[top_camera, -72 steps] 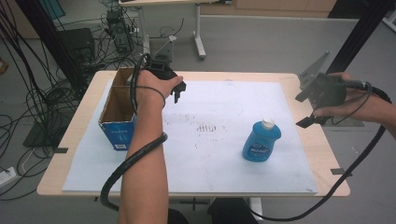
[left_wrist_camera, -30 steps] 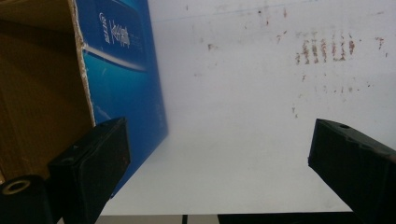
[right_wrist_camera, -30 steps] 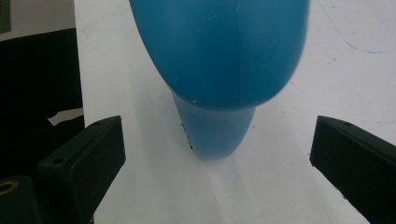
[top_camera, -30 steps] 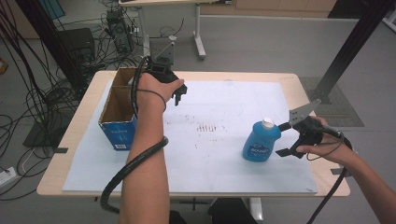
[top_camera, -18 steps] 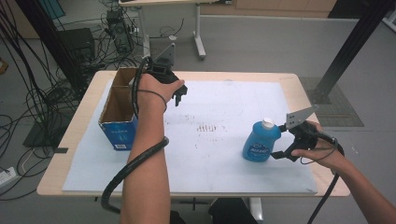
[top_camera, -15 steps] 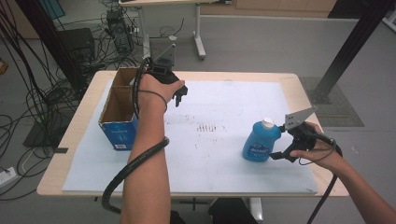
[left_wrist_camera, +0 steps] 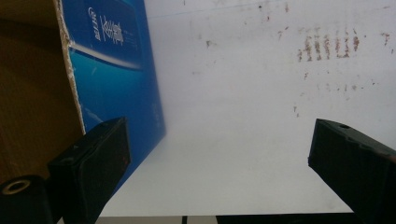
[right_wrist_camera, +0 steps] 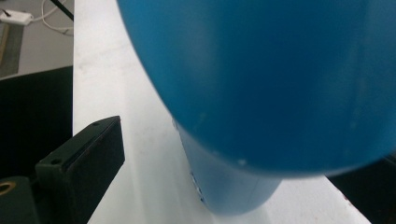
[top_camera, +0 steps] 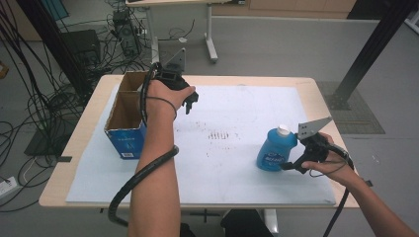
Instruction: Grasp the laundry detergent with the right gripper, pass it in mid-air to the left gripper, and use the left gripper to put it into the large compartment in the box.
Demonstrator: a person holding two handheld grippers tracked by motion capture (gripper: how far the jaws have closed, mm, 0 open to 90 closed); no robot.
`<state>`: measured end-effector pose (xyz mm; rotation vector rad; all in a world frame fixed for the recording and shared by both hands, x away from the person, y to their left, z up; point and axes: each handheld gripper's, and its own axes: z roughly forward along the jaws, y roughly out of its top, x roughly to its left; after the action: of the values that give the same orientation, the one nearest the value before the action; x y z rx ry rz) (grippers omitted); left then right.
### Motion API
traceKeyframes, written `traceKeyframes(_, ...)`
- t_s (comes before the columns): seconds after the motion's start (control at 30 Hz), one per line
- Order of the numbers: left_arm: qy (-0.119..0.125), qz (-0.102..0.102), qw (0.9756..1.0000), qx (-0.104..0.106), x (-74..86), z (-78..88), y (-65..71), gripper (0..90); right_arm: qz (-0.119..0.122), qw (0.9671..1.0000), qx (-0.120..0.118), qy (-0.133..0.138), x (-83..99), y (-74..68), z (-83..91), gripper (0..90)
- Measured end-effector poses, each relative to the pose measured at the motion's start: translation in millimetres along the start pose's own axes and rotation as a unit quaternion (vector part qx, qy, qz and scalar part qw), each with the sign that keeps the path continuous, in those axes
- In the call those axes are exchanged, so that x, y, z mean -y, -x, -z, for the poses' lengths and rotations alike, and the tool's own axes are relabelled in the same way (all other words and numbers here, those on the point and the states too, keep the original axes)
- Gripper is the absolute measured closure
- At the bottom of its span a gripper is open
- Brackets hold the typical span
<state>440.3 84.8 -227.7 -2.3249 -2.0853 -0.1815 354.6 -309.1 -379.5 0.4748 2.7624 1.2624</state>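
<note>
Right gripper view: blue bottle (right_wrist_camera: 261, 84) sits so close to the lens that it is blurred; its top is cut off by the frame and its label cannot be read. 1 black jaw shows at lower left with a gap of white sheet (right_wrist_camera: 135, 140) between it and the bottle; the other jaw is hidden behind the bottle.

High view: bottle (top_camera: 276, 150) stands upright on the white sheet at the right of the surface (top_camera: 316, 89). Right gripper (top_camera: 292, 167) is at its right side, jaws spread on either side of the lower body, not clamped on it.

Left gripper (top_camera: 188, 103) hovers above the sheet just beside the open blue cardboard box (top_camera: 127, 140); left gripper view shows the 2 jaws wide, nothing between them.
</note>
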Motion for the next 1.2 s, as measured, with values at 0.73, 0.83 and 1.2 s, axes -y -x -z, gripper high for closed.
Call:
traceKeyframes(0.73, 0.003, -0.002, 1.0, 0.004, -2.2, -0.9, 2.3, 6.3, 0.004, 0.9996, 0.007, 0.027, 3.8, -1.1, -9.9, 2.1)
traceKeyframes(0.83, 0.002, -0.003, 1.0, 0.003, -2.5, -1.8, 3.2, 6.3, 0.004, 0.9995, 0.009, 0.031, 2.9, -0.3, -8.8, 2.1)
traceKeyframes(1.2, 0.002, -0.004, 1.0, 0.002, -3.2, -1.5, 3.6, 6.2, 0.006, 0.9991, 0.012, 0.041, 0.3, 0.0, -5.4, 1.9)
